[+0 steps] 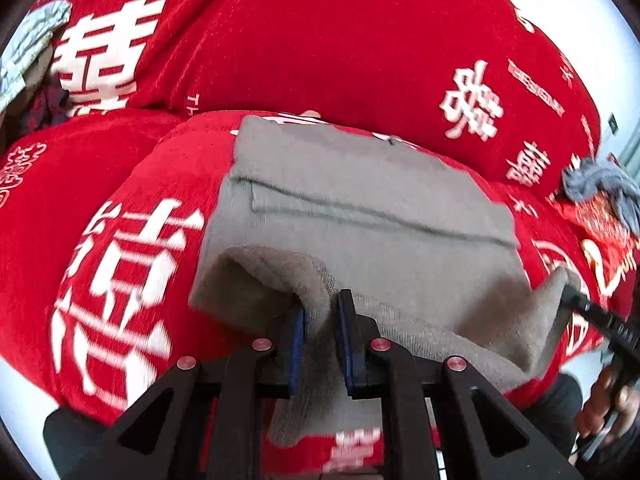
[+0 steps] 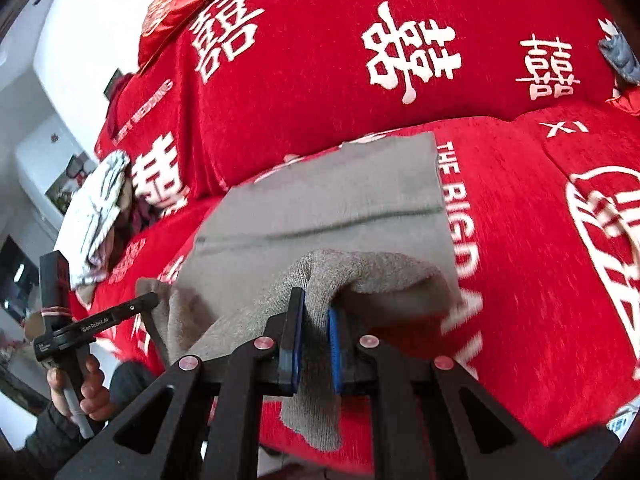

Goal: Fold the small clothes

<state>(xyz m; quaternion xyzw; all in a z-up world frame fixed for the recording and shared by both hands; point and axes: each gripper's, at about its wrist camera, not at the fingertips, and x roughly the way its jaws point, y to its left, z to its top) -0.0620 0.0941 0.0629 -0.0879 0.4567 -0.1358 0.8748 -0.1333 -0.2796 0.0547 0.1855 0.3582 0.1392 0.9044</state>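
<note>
A small grey knit garment (image 1: 360, 216) lies on a red sofa cover, its far part flat and its near edge lifted. My left gripper (image 1: 320, 312) is shut on the near left corner of the garment and holds it up. My right gripper (image 2: 316, 312) is shut on the near right corner of the same garment (image 2: 332, 200). The right gripper also shows at the right edge of the left wrist view (image 1: 576, 300), and the left gripper shows at the left in the right wrist view (image 2: 148, 300). The cloth hangs slack between the two grippers.
The red sofa cover (image 1: 320, 60) with white characters spans seat and backrest. A pale patterned cloth (image 2: 100, 204) lies at the sofa's left end. A blue-grey cloth (image 1: 600, 188) lies at the right end. A red cushion (image 2: 176, 4) sits top left.
</note>
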